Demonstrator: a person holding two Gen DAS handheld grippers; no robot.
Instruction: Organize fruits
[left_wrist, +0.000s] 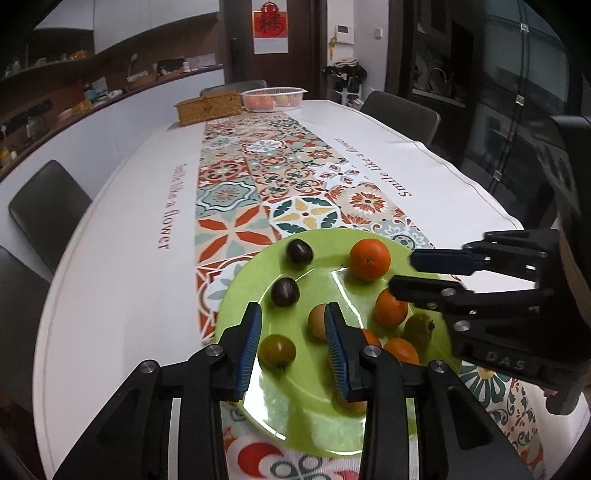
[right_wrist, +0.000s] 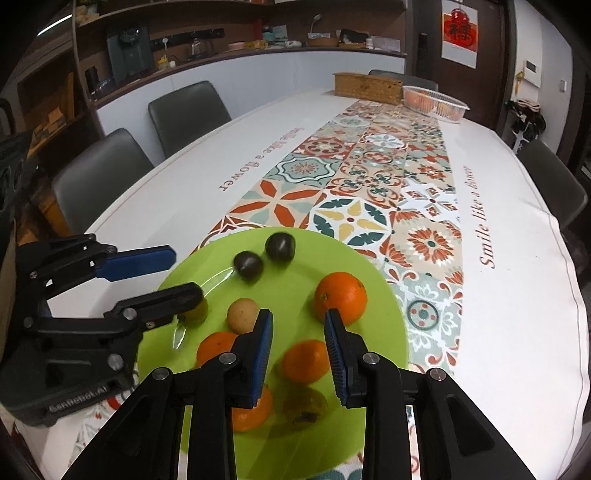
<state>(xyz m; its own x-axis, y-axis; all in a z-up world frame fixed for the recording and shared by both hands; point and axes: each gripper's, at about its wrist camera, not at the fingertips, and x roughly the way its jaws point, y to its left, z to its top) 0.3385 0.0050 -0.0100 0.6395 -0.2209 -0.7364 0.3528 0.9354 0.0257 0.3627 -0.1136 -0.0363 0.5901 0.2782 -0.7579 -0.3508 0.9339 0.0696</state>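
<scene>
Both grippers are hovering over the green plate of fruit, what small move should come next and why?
Probably lower the right gripper onto the small orange mandarin on the round green plate: it lies just below the empty blue pads, and neither gripper holds fruit.

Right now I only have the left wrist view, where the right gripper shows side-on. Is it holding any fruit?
Observer: No. In the right wrist view the right gripper has nothing between its pads. It hangs over the green plate.
Operator: One finger of my left gripper partly covers something beside the tan fruit. What is it?
Observer: An orange, in full view from the right wrist. It lies close beside the tan fruit, but I cannot tell whether they touch.
</scene>
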